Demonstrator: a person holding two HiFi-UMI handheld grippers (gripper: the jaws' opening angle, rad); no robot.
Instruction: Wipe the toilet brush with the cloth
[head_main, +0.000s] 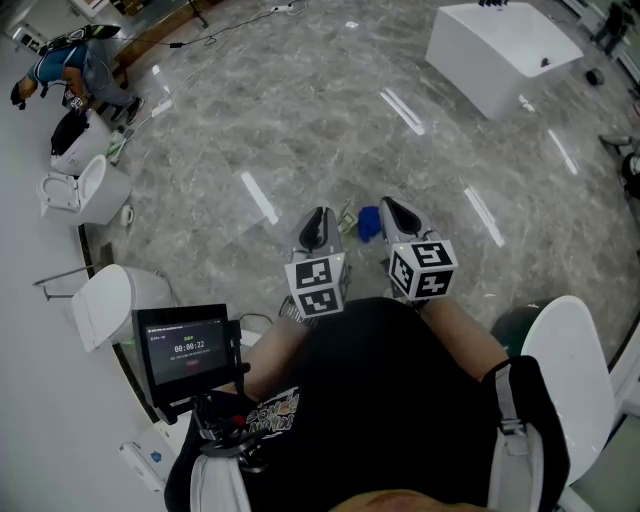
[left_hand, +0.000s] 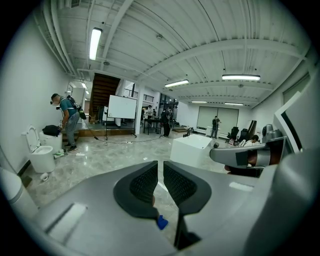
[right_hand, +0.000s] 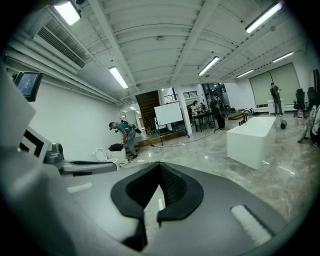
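Head view: left gripper, right gripper side by side above marble floor. Small blue object on floor between tips, green item just beside it; too small to tell which is cloth, which toilet brush.

Left gripper view: jaws narrowly apart, nothing between; blue scrap below.

Right gripper view: jaws closed together, empty.

Judgement: brush light, stiff; grasp handle mid-shaft. Cloth limp; pinch bunched fold.
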